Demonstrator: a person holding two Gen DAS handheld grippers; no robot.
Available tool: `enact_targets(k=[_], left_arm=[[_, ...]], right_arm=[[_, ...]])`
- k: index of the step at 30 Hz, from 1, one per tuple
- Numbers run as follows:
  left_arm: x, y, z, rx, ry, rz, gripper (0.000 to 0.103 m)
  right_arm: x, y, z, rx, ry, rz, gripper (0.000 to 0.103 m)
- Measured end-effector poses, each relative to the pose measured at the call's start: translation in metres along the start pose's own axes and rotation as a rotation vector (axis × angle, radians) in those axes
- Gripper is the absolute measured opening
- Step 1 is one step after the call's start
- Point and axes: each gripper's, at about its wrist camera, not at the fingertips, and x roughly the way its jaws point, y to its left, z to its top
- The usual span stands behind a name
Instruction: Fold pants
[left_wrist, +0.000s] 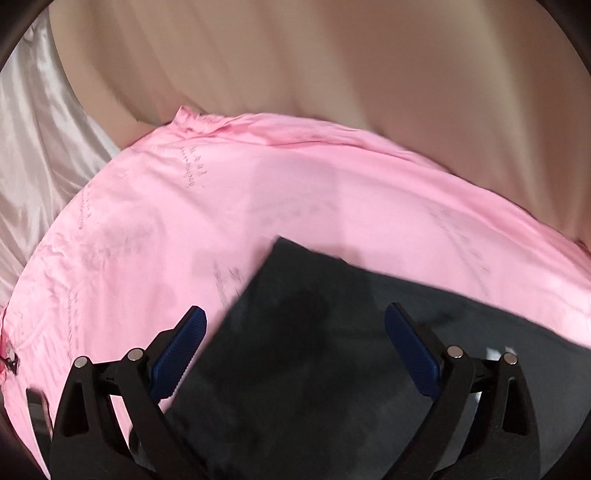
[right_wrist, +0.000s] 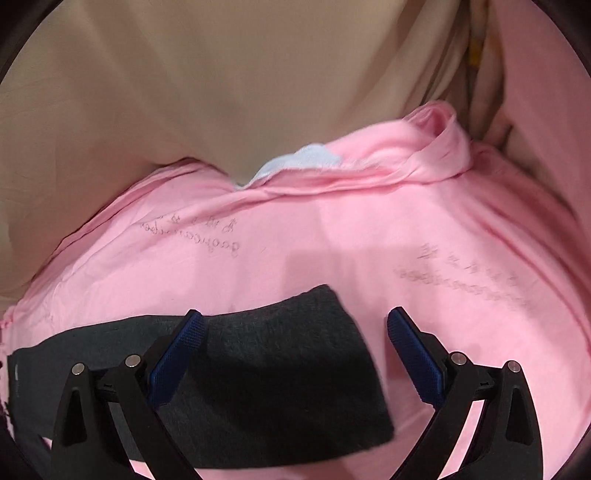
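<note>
The dark grey pants (left_wrist: 314, 354) lie flat on a pink sheet (left_wrist: 155, 229) printed with faint lettering, with beige fabric (left_wrist: 295, 66) beyond its far edge. The left gripper (left_wrist: 293, 328) hangs over the pants with its blue-padded jaws spread wide, holding nothing. The right gripper (right_wrist: 295, 328) is equally wide open and empty, above the pants' (right_wrist: 258, 369) right end.

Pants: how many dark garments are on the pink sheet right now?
1: the dark pants lie folded on the pink sheet, under both open grippers, left and right. Anything underneath is hidden.
</note>
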Motion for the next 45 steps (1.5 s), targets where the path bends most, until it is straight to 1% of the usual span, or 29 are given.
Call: enact_targets(k=[2,3,4,5,6,7,9,10,11,12,14,15,17,20,21,23,25,28,31,32,33,35,37,38,39,40,42,44,45], left_arm=[[0.019,0.0,0.007,0.004,0.041,-0.002,0.095],[0.03,0.002,0.012,-0.001,0.064,-0.002,0.095],[0.037,0.004,0.014,-0.014,0.079,-0.008,0.095],[0.043,0.006,0.016,-0.027,0.097,-0.015,0.095],[0.052,0.007,0.019,-0.042,0.121,-0.02,0.095],[0.063,0.01,0.022,-0.064,0.141,-0.052,0.094],[0.068,0.01,0.024,-0.083,0.137,-0.067,0.084],[0.066,0.009,0.025,-0.081,0.123,-0.077,0.075],[0.062,0.006,0.026,-0.076,0.115,-0.096,0.051],[0.057,0.003,0.027,-0.069,0.115,-0.093,0.035],[0.045,0.002,0.026,-0.06,0.106,-0.101,0.033],[0.036,0.003,0.026,-0.052,0.083,-0.105,0.032],[0.004,0.011,0.02,-0.052,0.027,-0.16,0.03],[-0.044,0.025,0.004,-0.053,-0.023,-0.24,0.029],[-0.068,0.032,-0.005,-0.046,-0.048,-0.271,0.029],[-0.102,0.044,-0.021,-0.036,-0.084,-0.308,0.029],[-0.14,0.06,-0.044,-0.024,-0.12,-0.343,0.029],[-0.178,0.081,-0.085,0.0,-0.139,-0.342,0.029],[-0.193,0.103,-0.128,-0.011,-0.108,-0.327,0.029],[-0.192,0.108,-0.14,-0.02,-0.091,-0.323,0.03],[-0.188,0.114,-0.156,-0.036,-0.065,-0.322,0.033],[-0.174,0.122,-0.174,-0.055,-0.043,-0.282,0.037],[-0.163,0.129,-0.192,-0.108,-0.02,-0.233,0.048],[-0.16,0.134,-0.2,-0.158,0.001,-0.24,0.059],[-0.161,0.141,-0.207,-0.225,0.012,-0.27,0.069],[-0.162,0.146,-0.211,-0.265,0.011,-0.295,0.073],[-0.168,0.151,-0.219,-0.334,0.011,-0.333,0.085],[-0.167,0.148,-0.225,-0.385,0.031,-0.361,0.092],[-0.165,0.148,-0.231,-0.409,0.051,-0.368,0.092]], right_arm=[[0.004,0.006,-0.002,-0.017,-0.008,-0.003,0.09],[0.006,0.01,-0.003,-0.025,-0.008,-0.005,0.08],[0.007,0.014,-0.005,-0.035,-0.007,-0.009,0.066],[0.01,0.013,-0.003,-0.036,-0.008,-0.017,0.06],[0.009,0.014,-0.003,-0.037,-0.014,-0.011,0.052],[0.007,0.014,-0.004,-0.032,-0.016,0.006,0.032],[0.003,0.012,-0.003,-0.014,-0.018,0.042,0.012],[-0.001,0.014,-0.003,-0.02,-0.029,0.035,0.011],[-0.005,0.017,-0.003,-0.033,-0.039,0.032,0.01],[-0.01,0.019,-0.004,-0.043,-0.052,0.031,0.009],[-0.027,0.022,-0.007,-0.044,-0.095,0.041,0.008],[-0.037,0.023,-0.008,-0.043,-0.119,0.049,0.008],[-0.056,0.023,-0.009,-0.043,-0.154,0.067,0.008],[-0.095,0.019,-0.019,-0.056,-0.208,0.088,0.007],[-0.111,0.017,-0.025,-0.062,-0.226,0.096,0.007],[-0.138,0.009,-0.038,-0.08,-0.253,0.099,0.007],[-0.164,0.001,-0.056,-0.101,-0.278,0.099,0.007],[-0.194,-0.016,-0.088,-0.116,-0.29,0.079,0.007],[-0.202,-0.036,-0.12,-0.113,-0.263,0.046,0.007],[-0.2,-0.042,-0.129,-0.113,-0.247,0.029,0.007],[-0.195,-0.05,-0.14,-0.106,-0.224,0.017,0.008],[-0.184,-0.06,-0.155,-0.097,-0.181,-0.027,0.013],[-0.179,-0.068,-0.17,-0.078,-0.167,-0.082,0.022],[-0.182,-0.073,-0.176,-0.06,-0.175,-0.096,0.024],[-0.191,-0.078,-0.183,-0.03,-0.198,-0.097,0.029],[-0.201,-0.082,-0.189,-0.004,-0.223,-0.095,0.036],[-0.219,-0.082,-0.2,0.021,-0.273,-0.1,0.046],[-0.242,-0.083,-0.219,0.03,-0.307,-0.08,0.05],[-0.249,-0.079,-0.227,0.022,-0.315,-0.075,0.051]])
